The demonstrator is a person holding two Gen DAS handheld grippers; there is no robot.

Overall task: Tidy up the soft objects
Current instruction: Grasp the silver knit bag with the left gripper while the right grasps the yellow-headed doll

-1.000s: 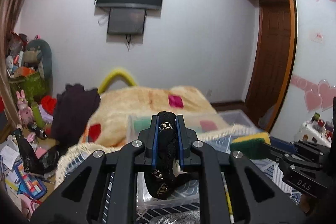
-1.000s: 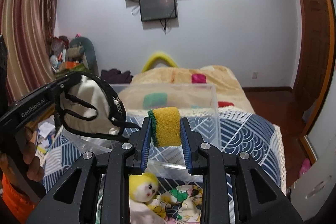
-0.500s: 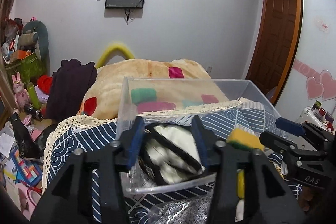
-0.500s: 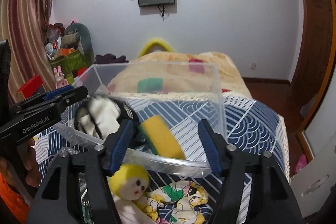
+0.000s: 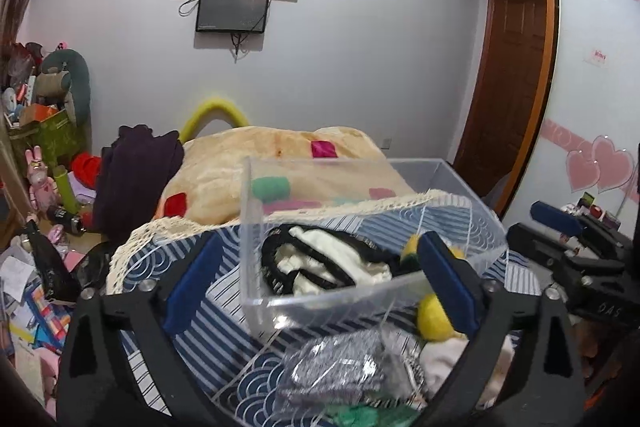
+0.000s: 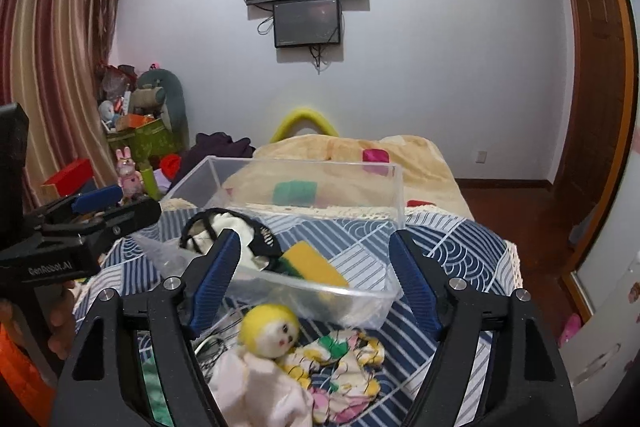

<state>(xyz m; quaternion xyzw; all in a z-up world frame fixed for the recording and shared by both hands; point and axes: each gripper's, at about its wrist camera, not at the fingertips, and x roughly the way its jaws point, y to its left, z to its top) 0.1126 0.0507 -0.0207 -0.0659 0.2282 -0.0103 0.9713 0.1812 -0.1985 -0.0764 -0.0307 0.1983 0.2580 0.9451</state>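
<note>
Now both the left gripper (image 5: 320,279) and right gripper (image 6: 316,279) gape wide and empty, since the black-and-cream fabric mask (image 6: 236,231) and yellow-green sponge (image 6: 312,265) lie in the clear plastic bin (image 6: 304,287), the yellow-haired rag doll (image 6: 268,331) waiting at six o'clock.
</note>
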